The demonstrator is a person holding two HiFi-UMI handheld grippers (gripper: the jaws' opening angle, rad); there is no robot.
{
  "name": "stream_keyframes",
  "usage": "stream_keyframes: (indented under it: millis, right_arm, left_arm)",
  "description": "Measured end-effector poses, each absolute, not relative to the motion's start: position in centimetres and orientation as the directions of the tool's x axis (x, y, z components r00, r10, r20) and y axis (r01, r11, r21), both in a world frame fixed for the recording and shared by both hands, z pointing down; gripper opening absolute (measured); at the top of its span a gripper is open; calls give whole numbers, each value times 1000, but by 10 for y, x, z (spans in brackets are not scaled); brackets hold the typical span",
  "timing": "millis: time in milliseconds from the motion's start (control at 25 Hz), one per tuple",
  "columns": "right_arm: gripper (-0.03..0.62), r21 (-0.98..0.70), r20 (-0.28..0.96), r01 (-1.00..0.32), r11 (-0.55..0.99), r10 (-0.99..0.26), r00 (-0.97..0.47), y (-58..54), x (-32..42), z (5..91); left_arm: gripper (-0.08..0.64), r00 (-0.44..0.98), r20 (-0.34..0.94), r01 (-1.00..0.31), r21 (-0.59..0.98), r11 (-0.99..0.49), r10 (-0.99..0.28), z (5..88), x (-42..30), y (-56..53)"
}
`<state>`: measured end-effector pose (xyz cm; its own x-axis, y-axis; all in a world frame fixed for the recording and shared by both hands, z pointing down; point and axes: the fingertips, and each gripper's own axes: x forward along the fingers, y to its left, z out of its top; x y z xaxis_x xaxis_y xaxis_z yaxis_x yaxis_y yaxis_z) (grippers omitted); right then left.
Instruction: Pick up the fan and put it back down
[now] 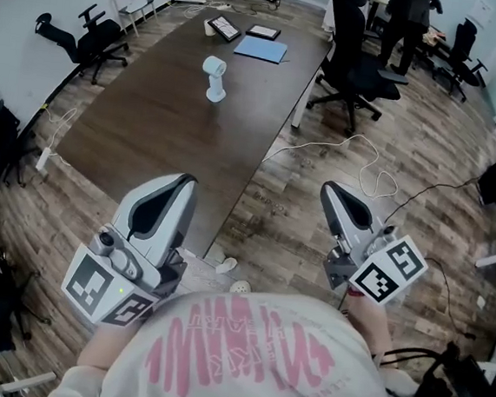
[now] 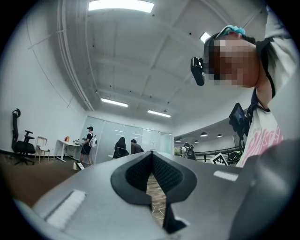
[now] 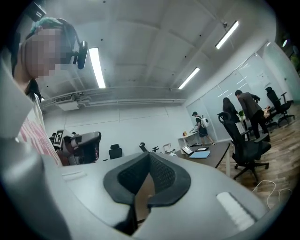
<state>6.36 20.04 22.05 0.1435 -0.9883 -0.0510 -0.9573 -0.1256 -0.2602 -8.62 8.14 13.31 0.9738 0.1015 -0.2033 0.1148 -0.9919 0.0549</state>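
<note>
Fan (image 1: 213, 78) upright on dark tabletop (image 1: 150, 131), mid-width, toward the far end. Left claw (image 1: 180, 181) at the near edge, tips pressed together, nothing between. Right claw (image 1: 329, 188) over floor (image 1: 297, 233) off the near right corner, also closed, empty. Both well apart from fan.

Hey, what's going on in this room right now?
A person stands by the near end of a long dark table, holding the left gripper and right gripper out in front, both shut and empty. The small pale-blue fan stands upright further up the table, untouched and well beyond either gripper.
</note>
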Motion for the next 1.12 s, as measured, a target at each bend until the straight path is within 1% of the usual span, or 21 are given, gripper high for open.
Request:
stream_keyframes:
  millis: [320,400,520,600,680,800,920,1000,1120]
  right_arm:
    - [6,-269,-55,-938,-219,-969,242,180,101,228]
    - [6,-270,-61,-932,-242,-962,267,174,109,228]
    - [6,-259,-41,-931,-257,-960,276,166,113,229]
    - [6,-250,-24,-930,-271,-958,285,163,116,230]
    - [6,-256,-12,-926,-276,-957,289,157,119,231]
    - [6,-271,-2,-927,-260,-963,270,140,119,233]
    - [6,-238,14,-944,-227,-973,230,122,113,229]
    - [6,-203,28,-954,-220,-975,219,113,111,226]
    - [6,-188,39,-957,-220,-975,217,106,112,224]
  left_arm:
    - [17,966,-209,166,60,-984,150,140,-47,41]
    - [17,971,-189,147,7,-989,143,145,-41,28]
    - [17,988,-115,89,-125,-988,104,158,-37,6]
    - [17,993,-82,73,-157,-985,86,165,-35,-6]
    - [17,994,-70,79,-123,-989,88,172,-34,-16]
    - [17,994,-73,83,-22,-996,84,185,-33,-33]
    - [18,994,-86,69,75,-995,63,194,-35,-49]
    - [17,995,-92,56,80,-995,49,194,-35,-55]
    - [18,996,-86,42,30,-999,39,195,-33,-57]
